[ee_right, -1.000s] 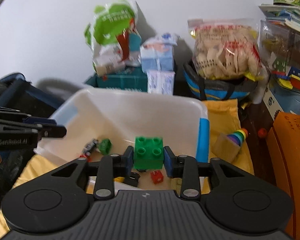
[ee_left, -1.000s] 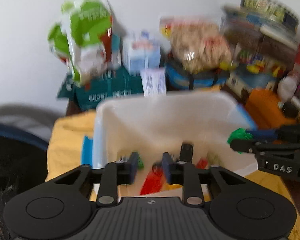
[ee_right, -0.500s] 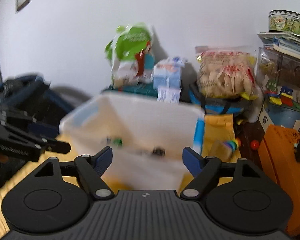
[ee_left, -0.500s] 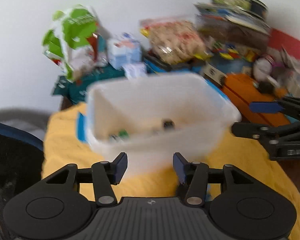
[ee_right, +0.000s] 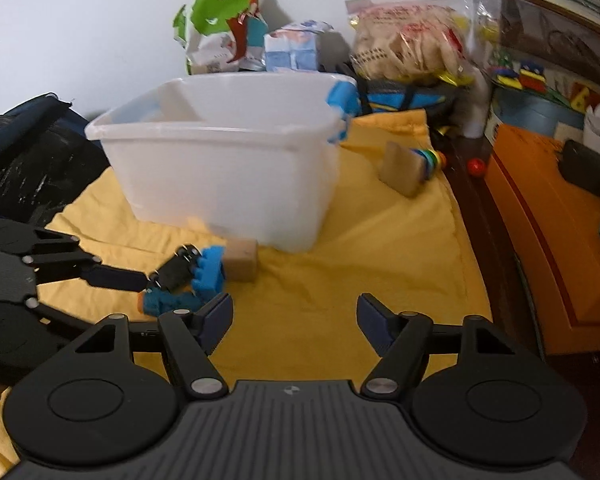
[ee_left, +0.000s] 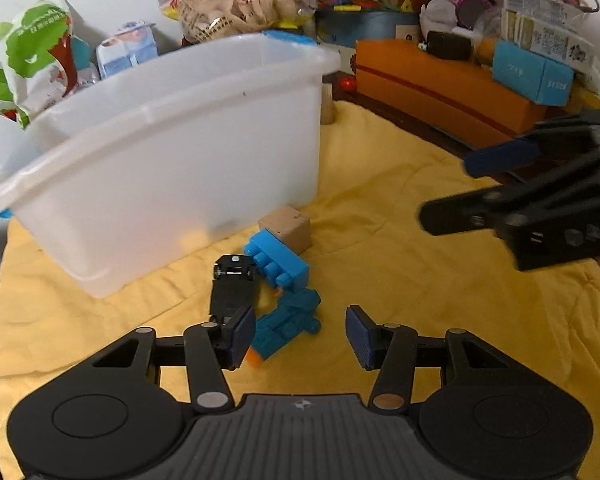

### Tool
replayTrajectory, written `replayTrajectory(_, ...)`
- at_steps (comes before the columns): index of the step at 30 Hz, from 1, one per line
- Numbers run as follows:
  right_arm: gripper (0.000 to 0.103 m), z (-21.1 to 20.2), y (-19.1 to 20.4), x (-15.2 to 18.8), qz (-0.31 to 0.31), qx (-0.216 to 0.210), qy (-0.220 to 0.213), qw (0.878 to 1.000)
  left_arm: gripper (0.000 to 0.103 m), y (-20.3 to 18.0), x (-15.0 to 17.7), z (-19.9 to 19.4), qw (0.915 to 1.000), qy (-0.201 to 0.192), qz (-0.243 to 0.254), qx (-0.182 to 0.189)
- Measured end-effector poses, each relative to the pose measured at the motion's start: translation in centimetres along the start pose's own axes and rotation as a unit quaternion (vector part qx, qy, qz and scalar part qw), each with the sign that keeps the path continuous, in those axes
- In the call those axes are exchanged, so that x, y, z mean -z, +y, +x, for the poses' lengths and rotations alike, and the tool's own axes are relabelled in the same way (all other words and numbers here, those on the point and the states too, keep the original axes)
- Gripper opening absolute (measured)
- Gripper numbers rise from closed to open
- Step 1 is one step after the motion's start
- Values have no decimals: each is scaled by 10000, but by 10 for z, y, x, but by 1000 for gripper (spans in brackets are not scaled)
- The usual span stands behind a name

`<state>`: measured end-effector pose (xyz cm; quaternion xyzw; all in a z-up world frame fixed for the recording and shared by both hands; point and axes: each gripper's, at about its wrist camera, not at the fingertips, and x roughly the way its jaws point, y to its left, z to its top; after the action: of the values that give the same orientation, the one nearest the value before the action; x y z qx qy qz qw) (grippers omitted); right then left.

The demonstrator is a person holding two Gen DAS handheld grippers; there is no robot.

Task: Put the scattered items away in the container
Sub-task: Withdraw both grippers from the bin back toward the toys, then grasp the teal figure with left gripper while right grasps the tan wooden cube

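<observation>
From the left wrist, the left gripper hangs over a yellow cloth with its fingers spread and nothing pinched between them. Just in front of the white tub lies a cluster of toys: a wooden cube beside the tub's near corner, a blue brick touching it, a black toy car and a teal toy nearest the fingers. The right gripper shows blurred, well to the right of the tub. From the right wrist, the right gripper's fingers stand apart and are closing over bare cloth, holding nothing; the same cluster lies in front of the tub, to the left of these fingers.
</observation>
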<state>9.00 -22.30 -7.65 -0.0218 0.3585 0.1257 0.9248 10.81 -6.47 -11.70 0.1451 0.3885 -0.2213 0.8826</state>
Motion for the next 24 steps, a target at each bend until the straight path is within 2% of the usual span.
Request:
replayTrajectory(4,71,0,-8,7,126,56,57,9999,54,-2,-3,18,9999,87,16,-112)
replayTrajectory(10,72,2,-10,8,118,58,79,9999,52,-1,2,30,9993,360,-79,89)
replayTrajectory(12,72,5,-9,5,113,39,69,9999,47,4,8,27,9988,381,-252,179)
replayTrajectory(14,72,9,-7,3,104,2,61,9999,33,11,12,21,9984,376,-396,148)
replayTrajectory(20,72,39,8,-13,-163,-50,-4,9999,32,27,23,15,9970,381,-670,-11)
replayTrajectory(24,69,62,18,-23,-283,-29,-27,9996,32,19,20,15,9985,293,-471,-25)
